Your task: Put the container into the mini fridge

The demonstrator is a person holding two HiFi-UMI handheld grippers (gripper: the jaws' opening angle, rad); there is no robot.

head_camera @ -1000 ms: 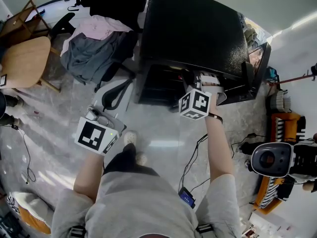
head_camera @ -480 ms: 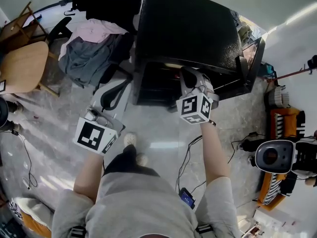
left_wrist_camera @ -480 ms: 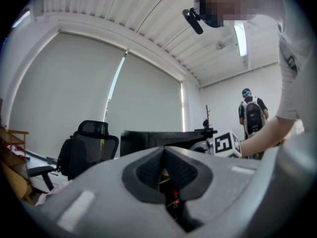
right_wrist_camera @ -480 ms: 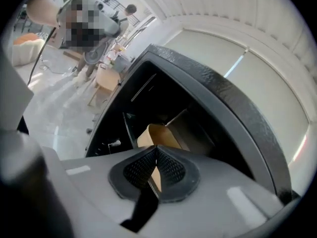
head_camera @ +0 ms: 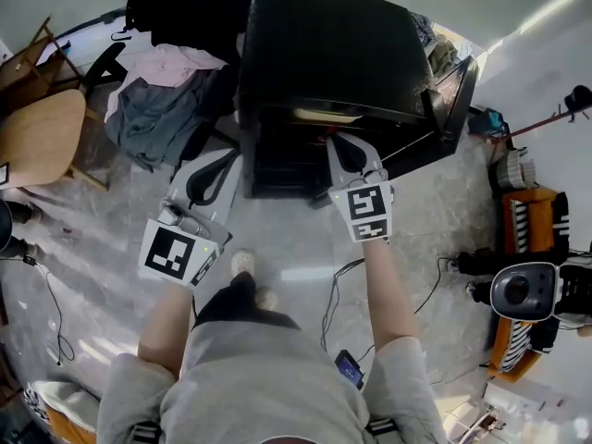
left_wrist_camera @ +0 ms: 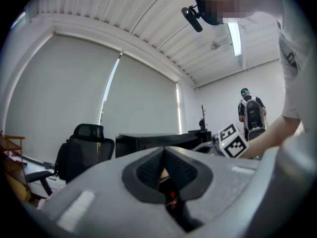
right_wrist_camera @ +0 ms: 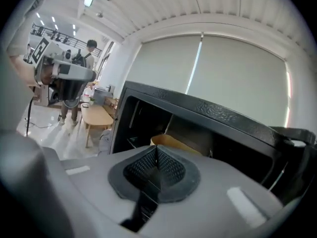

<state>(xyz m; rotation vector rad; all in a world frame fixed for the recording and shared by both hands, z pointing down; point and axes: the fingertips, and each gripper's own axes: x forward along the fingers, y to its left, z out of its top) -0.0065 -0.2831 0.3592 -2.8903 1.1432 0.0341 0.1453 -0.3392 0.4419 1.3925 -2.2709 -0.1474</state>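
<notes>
The tan container (right_wrist_camera: 172,141) sits inside the open black mini fridge (head_camera: 333,54), on its shelf.

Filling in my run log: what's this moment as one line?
mini fridge: open | container: inside fridge | right tool: shut, empty, at opening | left tool: shut, empty, off to the side
</notes>
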